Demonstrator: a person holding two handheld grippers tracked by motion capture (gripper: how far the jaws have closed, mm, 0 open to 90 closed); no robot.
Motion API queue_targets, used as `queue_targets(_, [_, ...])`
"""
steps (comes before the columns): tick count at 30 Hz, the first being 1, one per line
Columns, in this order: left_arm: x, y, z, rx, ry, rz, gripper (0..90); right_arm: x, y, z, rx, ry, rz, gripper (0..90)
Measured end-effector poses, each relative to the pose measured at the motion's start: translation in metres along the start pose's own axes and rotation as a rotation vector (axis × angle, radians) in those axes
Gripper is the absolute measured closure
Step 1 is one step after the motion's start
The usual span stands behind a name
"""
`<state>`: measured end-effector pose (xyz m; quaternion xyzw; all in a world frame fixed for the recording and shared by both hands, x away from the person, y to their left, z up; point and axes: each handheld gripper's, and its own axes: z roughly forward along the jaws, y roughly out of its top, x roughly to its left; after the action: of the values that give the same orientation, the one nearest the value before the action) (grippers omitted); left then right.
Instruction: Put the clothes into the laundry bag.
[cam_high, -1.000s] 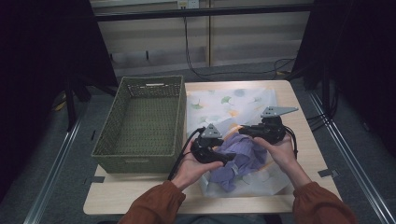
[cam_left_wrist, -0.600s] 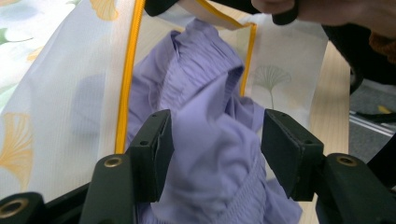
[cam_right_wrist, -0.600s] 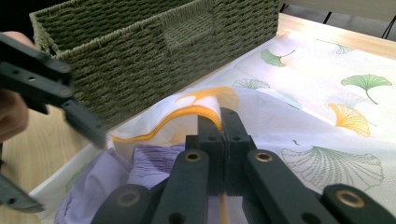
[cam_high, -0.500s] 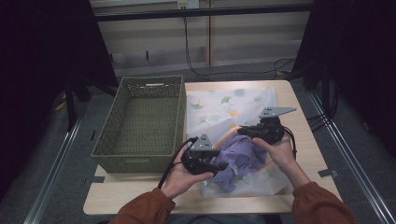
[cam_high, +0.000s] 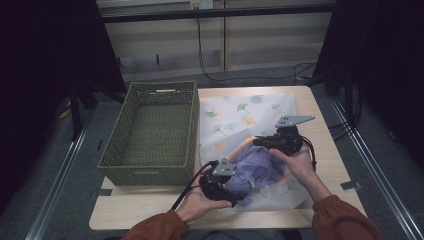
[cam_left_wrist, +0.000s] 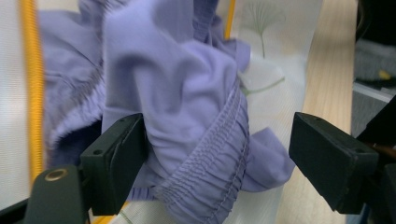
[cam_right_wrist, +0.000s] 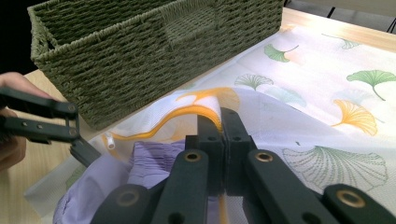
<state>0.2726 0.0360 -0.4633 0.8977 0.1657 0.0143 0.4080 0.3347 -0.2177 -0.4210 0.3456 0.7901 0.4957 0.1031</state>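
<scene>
Overhead, the high view: purple garment (cam_high: 255, 170) bunched inside a translucent leaf-print bag (cam_high: 240, 115) on the table (cam_high: 320, 100), right of the woven basket (cam_high: 150, 130); left gripper (cam_high: 234, 196) at its near edge, right gripper (cam_high: 257, 142) at its far edge.

Left gripper view: jaws spread, having just opened wider; garment between them, against the left pad (cam_left_wrist: 122, 154), clear of the right.

Right gripper view: jaws pressed together, pinching the bag's orange-trimmed rim (cam_right_wrist: 205, 111); garment just below.
</scene>
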Motion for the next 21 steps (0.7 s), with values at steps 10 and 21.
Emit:
queue_targets(10, [-0.001,-0.006,0.017,0.072,-0.024,0.024,18.1,0.000,0.000,0.000,-0.003,0.004,-0.002,89.0])
queue_targets(21, [0.003,-0.009,0.028,0.141,-0.045,0.038,12.4,0.001,-0.002,0.003,0.011,0.009,-0.002,89.0])
